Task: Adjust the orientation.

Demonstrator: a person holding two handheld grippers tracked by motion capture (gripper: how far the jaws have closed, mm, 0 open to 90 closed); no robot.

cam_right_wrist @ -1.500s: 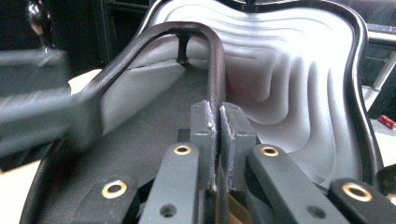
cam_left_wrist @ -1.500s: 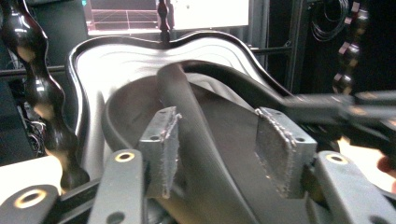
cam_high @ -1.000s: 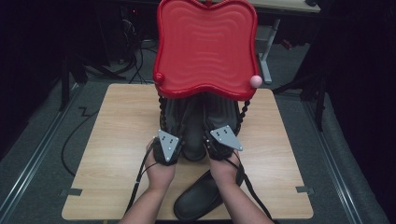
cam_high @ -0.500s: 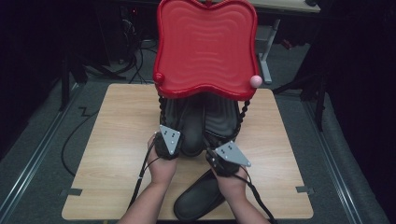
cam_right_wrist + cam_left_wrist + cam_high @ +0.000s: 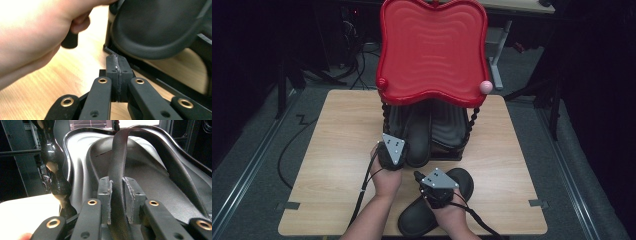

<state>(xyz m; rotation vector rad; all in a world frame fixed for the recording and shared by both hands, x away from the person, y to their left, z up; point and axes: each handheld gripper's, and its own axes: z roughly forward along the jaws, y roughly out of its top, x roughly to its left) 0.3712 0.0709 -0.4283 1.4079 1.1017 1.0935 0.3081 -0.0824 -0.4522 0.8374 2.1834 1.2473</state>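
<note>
Black strap of the sandal [image 5: 117, 165] on the rack's lower shelf [image 5: 75, 157] is pinched by the left claw [image 5: 117, 200]; it should be drawn out evenly. Right claw [image 5: 117, 75], pressed together on nothing, hovers beside the second sandal [image 5: 462, 182].

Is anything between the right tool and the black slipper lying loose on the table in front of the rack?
Nothing visible. The right tool, jaws shut and empty, hangs right above the loose slipper, with no object between them. The left tool is off to the side, clamped on the strap of the other slipper on the rack's lower shelf.
</note>
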